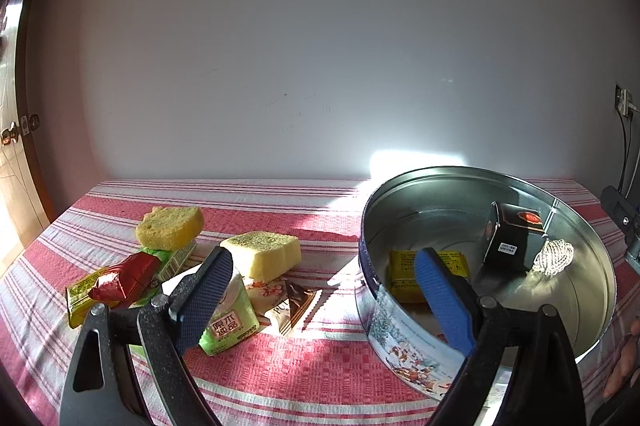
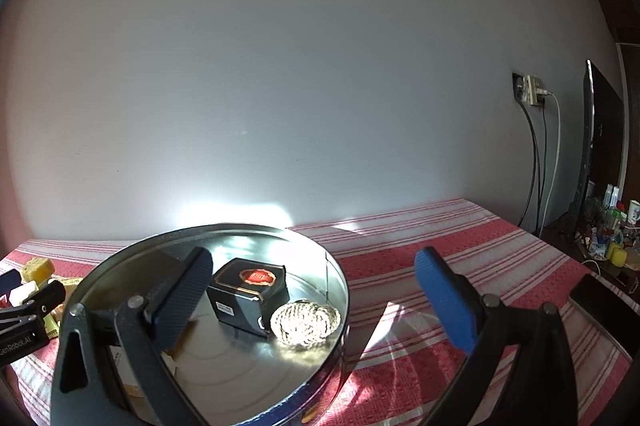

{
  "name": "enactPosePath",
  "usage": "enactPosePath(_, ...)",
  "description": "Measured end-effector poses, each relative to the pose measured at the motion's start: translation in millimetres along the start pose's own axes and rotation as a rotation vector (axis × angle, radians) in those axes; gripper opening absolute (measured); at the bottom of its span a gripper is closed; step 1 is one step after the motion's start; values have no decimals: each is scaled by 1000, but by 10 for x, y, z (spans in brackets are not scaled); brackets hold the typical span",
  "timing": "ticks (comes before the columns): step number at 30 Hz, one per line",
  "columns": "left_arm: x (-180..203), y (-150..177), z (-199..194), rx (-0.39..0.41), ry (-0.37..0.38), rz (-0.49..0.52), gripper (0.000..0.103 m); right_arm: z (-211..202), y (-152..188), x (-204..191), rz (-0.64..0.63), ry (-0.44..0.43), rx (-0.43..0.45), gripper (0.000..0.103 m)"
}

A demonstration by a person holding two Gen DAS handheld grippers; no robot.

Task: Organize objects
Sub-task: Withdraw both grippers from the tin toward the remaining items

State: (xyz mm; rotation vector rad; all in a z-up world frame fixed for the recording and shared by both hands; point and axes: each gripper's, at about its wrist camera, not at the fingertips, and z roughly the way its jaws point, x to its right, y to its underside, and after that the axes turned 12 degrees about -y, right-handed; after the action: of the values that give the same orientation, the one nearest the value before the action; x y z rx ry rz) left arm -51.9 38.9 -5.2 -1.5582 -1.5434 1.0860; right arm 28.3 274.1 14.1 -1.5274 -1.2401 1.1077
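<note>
Red-and-white striped cloth (image 1: 280, 358) covers the table, which meets a plain pale wall (image 1: 320, 45) at the back.

Nearest in the left wrist view, the left gripper (image 1: 324, 300) stands spread wide with nothing between its blue pads (image 1: 442, 300). Its right finger reaches over the rim of the round tin (image 1: 400, 342) at lower right; its left finger hangs above the pile of snacks at lower left. In that pile, just behind the left finger, lie a green packet (image 1: 230, 326) and a brown sachet (image 1: 294, 306), with a red wrapper (image 1: 126, 278) and a yellow packet (image 1: 82, 296) further left. Beyond them sit two yellow sponge pieces, one (image 1: 266, 252) near the middle and one (image 1: 170, 226) behind it to the left, resting on a green pack.

Inside the tin, from front to back, are a yellow pack (image 1: 404, 272), a coiled cord ball (image 1: 554, 256) and a black box (image 1: 510, 236) with a red seal.

In the right wrist view, the right gripper (image 2: 314, 300) is also spread and pinches nothing. Its left finger is over the tin (image 2: 336, 290), its right finger over bare cloth. The black box (image 2: 248, 292) and cord ball (image 2: 304, 322) sit touching between them. At the far right, a socket (image 2: 530, 89) with hanging cables is on the wall.
</note>
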Motion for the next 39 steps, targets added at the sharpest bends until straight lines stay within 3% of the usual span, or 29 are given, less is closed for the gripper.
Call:
enactPosePath(5,-133,53,-46,-2,-16,1,94,-46,9,-69,51,-3,-1,103)
enactPosePath(18,-498,138,-68,-6,-51,-6,94,-77,134,-773,-41,-87,-19,103)
enactPosePath(39,-1796,210,160,-86,-202,-101,94,57,325,-1918,-100,-305,-102,102)
